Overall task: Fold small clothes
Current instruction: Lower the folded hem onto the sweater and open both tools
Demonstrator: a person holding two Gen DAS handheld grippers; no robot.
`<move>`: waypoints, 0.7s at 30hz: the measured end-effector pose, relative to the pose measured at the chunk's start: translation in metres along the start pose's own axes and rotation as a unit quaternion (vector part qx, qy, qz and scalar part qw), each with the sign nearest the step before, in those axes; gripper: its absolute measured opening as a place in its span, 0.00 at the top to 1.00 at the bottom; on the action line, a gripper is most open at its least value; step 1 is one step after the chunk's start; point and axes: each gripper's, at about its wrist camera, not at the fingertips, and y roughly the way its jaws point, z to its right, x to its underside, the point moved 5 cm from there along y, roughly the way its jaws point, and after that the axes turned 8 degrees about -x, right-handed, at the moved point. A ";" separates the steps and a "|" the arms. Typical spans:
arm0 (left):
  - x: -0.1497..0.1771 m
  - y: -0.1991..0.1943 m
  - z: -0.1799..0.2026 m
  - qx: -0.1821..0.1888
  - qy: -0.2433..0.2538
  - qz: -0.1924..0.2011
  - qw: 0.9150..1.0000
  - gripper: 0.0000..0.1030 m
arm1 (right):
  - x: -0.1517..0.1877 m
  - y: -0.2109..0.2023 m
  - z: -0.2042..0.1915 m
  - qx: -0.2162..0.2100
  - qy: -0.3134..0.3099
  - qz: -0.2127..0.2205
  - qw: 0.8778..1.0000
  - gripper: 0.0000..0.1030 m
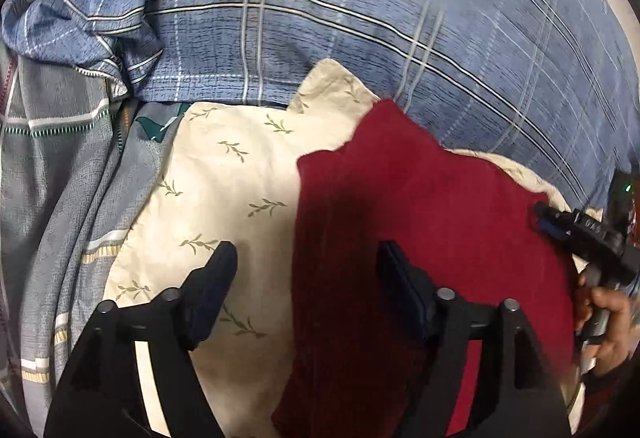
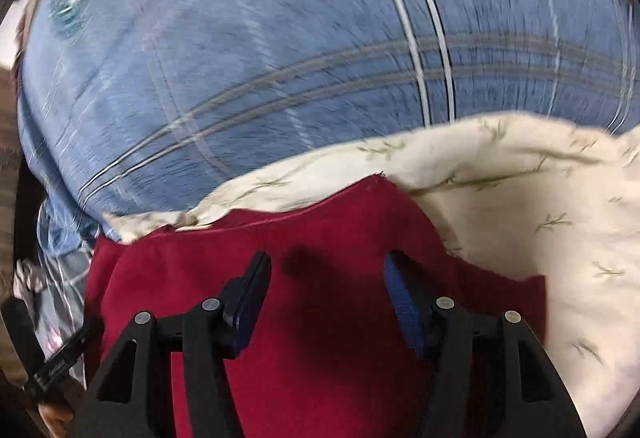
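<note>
Left wrist view: left tool (image 1: 306, 258) and right tool (image 2: 326, 270) both hang released over the red garment (image 1: 432, 198) on the cream cloth (image 1: 224, 178).

I am in a bedroom at home, working on a made bed. Ahead of my tongs spreads a blue checked bedsheet (image 1: 360, 18) with a round crest printed on it. Under my tongs lies a cream pillow (image 1: 224, 174) with small leaf sprigs, and a grey striped quilt (image 1: 60, 166) is bunched off to my left.
</note>
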 end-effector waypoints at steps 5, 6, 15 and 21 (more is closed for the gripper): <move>0.003 -0.005 0.001 -0.009 0.007 0.006 1.000 0.28 | 0.002 -0.026 -0.001 -0.016 0.006 0.005 1.000 0.42; 0.003 -0.007 0.001 -0.010 0.007 0.007 1.000 0.28 | 0.004 -0.037 -0.002 -0.020 0.008 0.006 1.000 0.41; 0.025 -0.053 0.003 0.018 0.021 0.014 1.000 0.28 | 0.088 -0.144 -0.004 -0.003 -0.057 0.012 0.998 0.39; 0.043 -0.088 0.009 0.026 0.030 0.020 0.999 0.28 | 0.134 -0.128 -0.009 0.005 -0.085 -0.019 0.996 0.67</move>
